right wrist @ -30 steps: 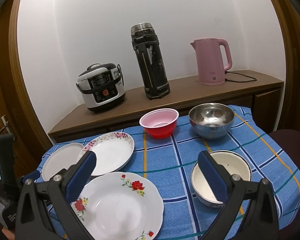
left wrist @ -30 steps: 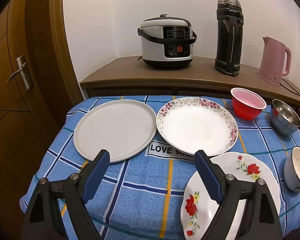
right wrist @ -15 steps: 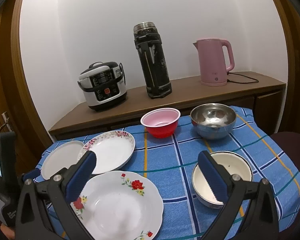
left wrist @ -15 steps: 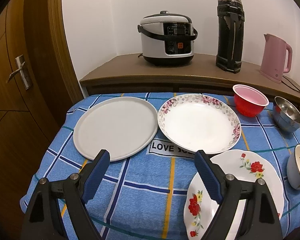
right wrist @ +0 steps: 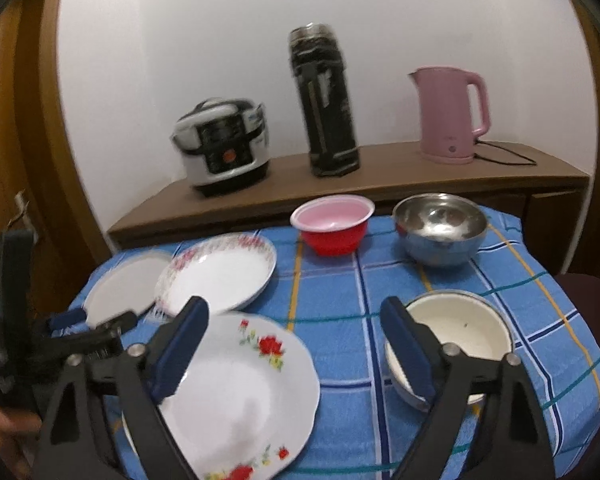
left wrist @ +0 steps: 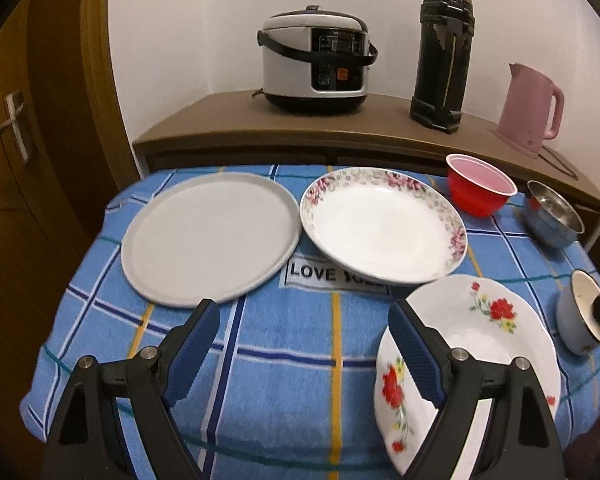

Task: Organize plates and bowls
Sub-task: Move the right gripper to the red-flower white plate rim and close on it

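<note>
On the blue checked tablecloth (left wrist: 284, 344) lie a plain grey plate (left wrist: 208, 236), a pink-rimmed floral plate (left wrist: 380, 224) and a red-flower plate (left wrist: 480, 332) at the front right. Behind stand a red bowl (left wrist: 480, 190), a steel bowl (left wrist: 552, 216) and a cream enamel bowl (right wrist: 456, 332). My left gripper (left wrist: 304, 332) is open and empty above the cloth's front, between the grey and red-flower plates. My right gripper (right wrist: 296, 328) is open and empty, between the red-flower plate (right wrist: 244, 384) and the enamel bowl.
A wooden sideboard (left wrist: 340, 128) behind the table carries a rice cooker (left wrist: 314, 58), a black thermos (left wrist: 444, 56) and a pink kettle (left wrist: 530, 106). A wooden door (left wrist: 16, 128) stands at the left. The left gripper's body shows in the right wrist view (right wrist: 88, 336).
Both grippers have moved forward and lower toward the table, still open. The right wrist view has swung slightly left and is blurred by motion. No dish has moved.
</note>
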{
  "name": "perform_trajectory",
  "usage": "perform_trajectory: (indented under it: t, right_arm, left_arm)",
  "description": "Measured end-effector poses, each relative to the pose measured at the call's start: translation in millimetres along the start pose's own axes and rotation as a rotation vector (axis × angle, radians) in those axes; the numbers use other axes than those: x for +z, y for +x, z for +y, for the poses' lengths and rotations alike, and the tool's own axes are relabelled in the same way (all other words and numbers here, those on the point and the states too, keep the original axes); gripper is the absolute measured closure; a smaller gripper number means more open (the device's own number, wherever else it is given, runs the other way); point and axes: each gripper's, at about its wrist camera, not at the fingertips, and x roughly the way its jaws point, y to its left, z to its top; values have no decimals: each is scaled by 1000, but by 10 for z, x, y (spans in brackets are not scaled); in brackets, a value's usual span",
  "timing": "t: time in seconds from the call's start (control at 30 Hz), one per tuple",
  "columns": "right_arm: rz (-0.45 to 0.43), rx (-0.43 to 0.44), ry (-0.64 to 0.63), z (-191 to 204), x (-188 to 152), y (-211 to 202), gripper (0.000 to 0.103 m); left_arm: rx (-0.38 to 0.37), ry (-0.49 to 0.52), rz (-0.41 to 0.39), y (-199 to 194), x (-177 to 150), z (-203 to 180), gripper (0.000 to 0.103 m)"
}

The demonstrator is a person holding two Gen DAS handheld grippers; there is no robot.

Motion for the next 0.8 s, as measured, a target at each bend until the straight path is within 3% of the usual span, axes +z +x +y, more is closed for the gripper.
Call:
perform_trajectory:
  t: [0.13,0.37,0.8]
  right_arm:
    - [75,34,-53,-22,-215,34,28]
    - [150,49,-47,-103,-444,111,43]
    - [190,77,-13,-227,-538,148,44]
  left_arm:
    - [-54,-7,7,-73,-122,54,15]
    - [-104,51,84,-114,-236,-71,15]
    - [-119,88,94,-114,-297,-188,15]
